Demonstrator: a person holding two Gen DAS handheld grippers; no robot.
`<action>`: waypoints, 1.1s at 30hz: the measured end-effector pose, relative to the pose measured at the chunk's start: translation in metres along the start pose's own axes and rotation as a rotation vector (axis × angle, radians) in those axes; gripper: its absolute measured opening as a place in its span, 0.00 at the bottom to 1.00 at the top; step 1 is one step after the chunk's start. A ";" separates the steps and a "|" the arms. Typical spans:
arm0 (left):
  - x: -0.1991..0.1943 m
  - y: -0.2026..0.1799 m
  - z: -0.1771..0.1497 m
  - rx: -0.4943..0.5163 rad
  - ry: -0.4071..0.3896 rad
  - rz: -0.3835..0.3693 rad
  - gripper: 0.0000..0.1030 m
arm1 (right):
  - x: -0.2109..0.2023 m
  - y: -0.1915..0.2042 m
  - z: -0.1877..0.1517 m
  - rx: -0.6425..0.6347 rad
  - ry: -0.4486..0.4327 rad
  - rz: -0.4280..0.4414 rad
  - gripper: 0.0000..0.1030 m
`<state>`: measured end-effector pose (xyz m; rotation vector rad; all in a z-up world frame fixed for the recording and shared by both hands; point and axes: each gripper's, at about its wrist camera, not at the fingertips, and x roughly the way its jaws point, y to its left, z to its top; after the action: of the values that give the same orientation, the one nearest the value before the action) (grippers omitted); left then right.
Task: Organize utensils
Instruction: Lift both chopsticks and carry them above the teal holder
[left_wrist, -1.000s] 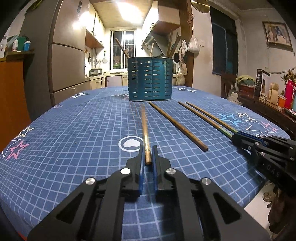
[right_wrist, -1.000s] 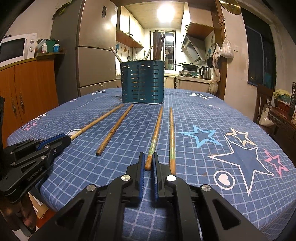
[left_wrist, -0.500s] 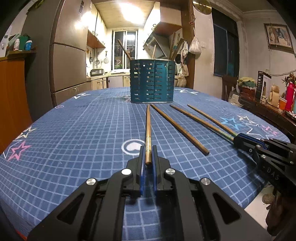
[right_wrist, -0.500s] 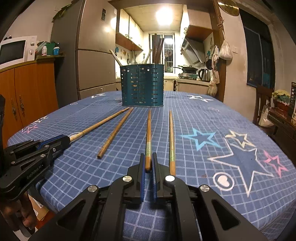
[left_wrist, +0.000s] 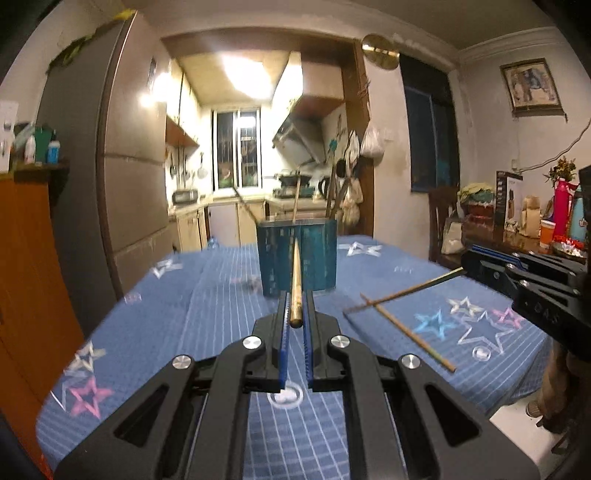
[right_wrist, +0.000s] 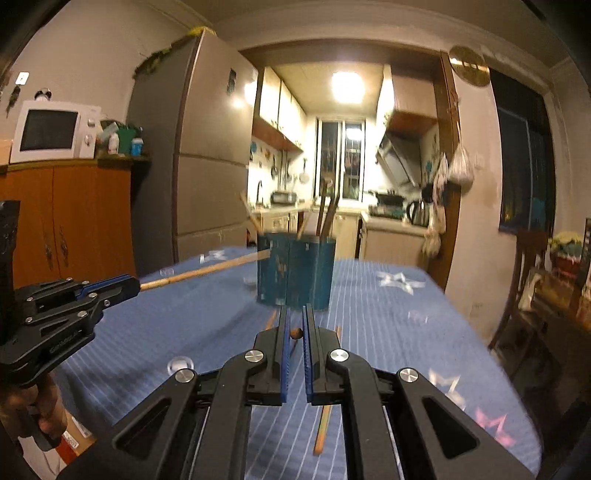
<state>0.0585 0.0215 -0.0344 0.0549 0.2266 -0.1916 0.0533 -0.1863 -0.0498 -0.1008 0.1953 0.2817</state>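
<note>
Chopsticks lifted off the bench since half a second ago.
We see the left hand-held gripper and right hand-held gripper each clamping one chopstick aloft, pointing toward the teal holder; two lie crossed below.

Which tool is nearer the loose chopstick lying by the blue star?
Right. The right tool hangs directly above the loose chopstick, which runs beneath it. The left tool is raised off to that chopstick's left, facing the holder.
</note>
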 end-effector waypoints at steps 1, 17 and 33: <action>-0.002 0.000 0.007 0.005 -0.008 -0.005 0.05 | -0.001 -0.002 0.005 -0.003 -0.010 0.002 0.07; 0.019 0.025 0.073 0.022 -0.078 -0.026 0.05 | 0.017 -0.017 0.062 -0.035 -0.079 0.049 0.07; 0.063 0.041 0.171 -0.003 0.000 -0.115 0.05 | 0.046 -0.048 0.154 0.031 -0.107 0.144 0.07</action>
<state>0.1642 0.0370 0.1193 0.0394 0.2299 -0.3054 0.1378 -0.2005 0.0944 -0.0411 0.1003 0.4261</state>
